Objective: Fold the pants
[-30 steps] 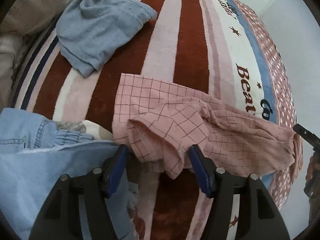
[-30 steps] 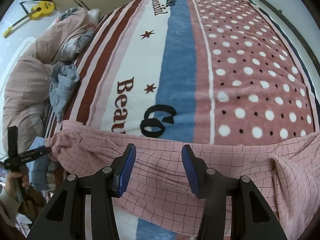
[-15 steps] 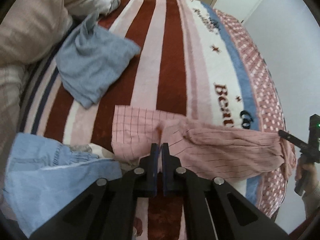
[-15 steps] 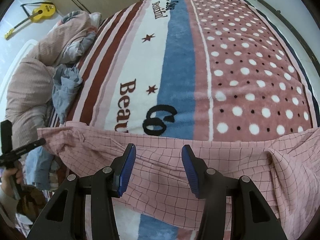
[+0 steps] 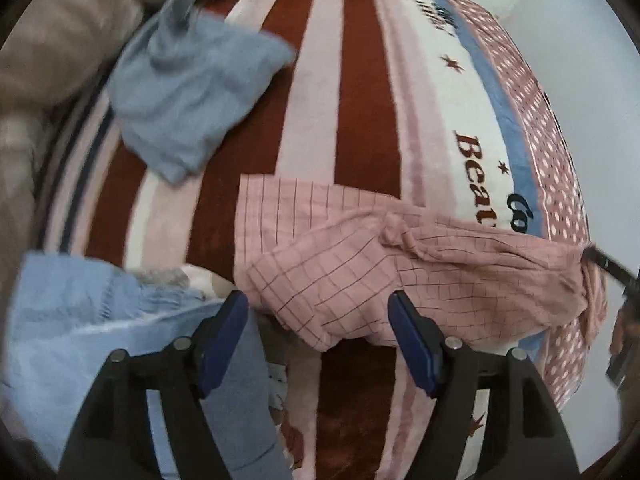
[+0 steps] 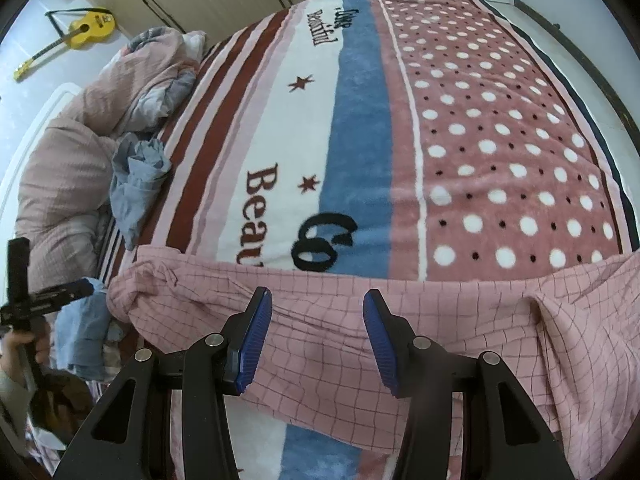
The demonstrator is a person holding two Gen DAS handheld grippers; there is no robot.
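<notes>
Pink checked pants (image 5: 400,276) lie stretched across the striped bed blanket, crumpled at their left end and running right; they also show in the right wrist view (image 6: 400,320). My left gripper (image 5: 320,336) is open, its blue pads on either side of the pants' near edge at the left end, holding nothing. My right gripper (image 6: 316,340) is open just above the middle of the pants, holding nothing. The left gripper also shows at the left edge of the right wrist view (image 6: 56,300).
A crumpled grey-blue garment (image 5: 188,100) lies farther up the bed. Light blue jeans (image 5: 80,340) are heaped at the near left. Pink pillows and bedding (image 6: 80,160) pile at the bed's head. A yellow guitar (image 6: 80,32) leans on the wall. The blanket (image 6: 500,140) spreads beyond.
My left gripper, shut on the pants' left end half a second ago, has opened and let go. The right gripper has stayed open over the pants.
</notes>
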